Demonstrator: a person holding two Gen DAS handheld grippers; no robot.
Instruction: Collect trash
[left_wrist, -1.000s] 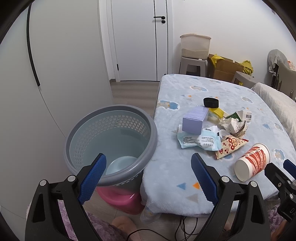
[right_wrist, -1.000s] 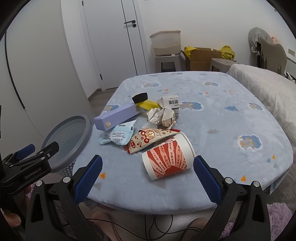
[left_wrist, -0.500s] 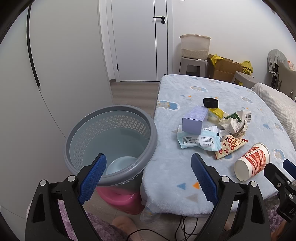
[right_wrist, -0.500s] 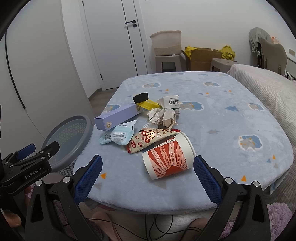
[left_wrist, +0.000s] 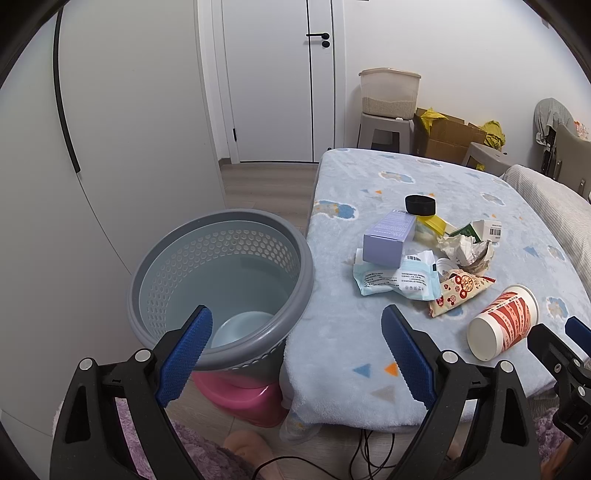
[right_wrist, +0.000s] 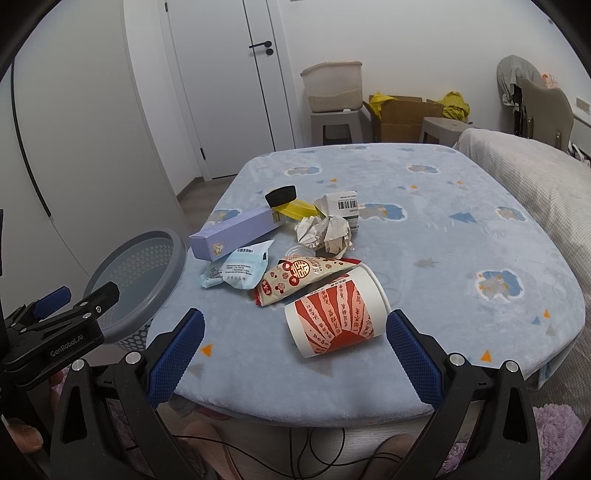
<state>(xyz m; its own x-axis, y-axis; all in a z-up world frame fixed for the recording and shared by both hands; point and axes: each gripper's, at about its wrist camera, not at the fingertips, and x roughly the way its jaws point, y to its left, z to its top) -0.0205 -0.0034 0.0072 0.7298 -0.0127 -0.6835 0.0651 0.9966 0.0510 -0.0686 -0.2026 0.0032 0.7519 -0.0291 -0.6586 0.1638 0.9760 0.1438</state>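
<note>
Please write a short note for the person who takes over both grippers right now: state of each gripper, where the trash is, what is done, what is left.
Left gripper: open, empty, above the near rim of the grey perforated plastic bin.
Right gripper: open, empty, framing the red-and-white paper cup lying on its side.
On the blue blanket-covered table: purple carton, pale blue wipes packet, red patterned snack wrapper, crumpled paper, black lid, yellow wrapper, white barcode box.
Done: nothing gripped; only a pale round object shows inside the bin.
Left: move all trash into the bin, probably the cup first.

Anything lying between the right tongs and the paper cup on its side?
No. In the right wrist view, only bare blue blanket separates the open right tongs from the paper cup, which lies just ahead between the tips.
</note>
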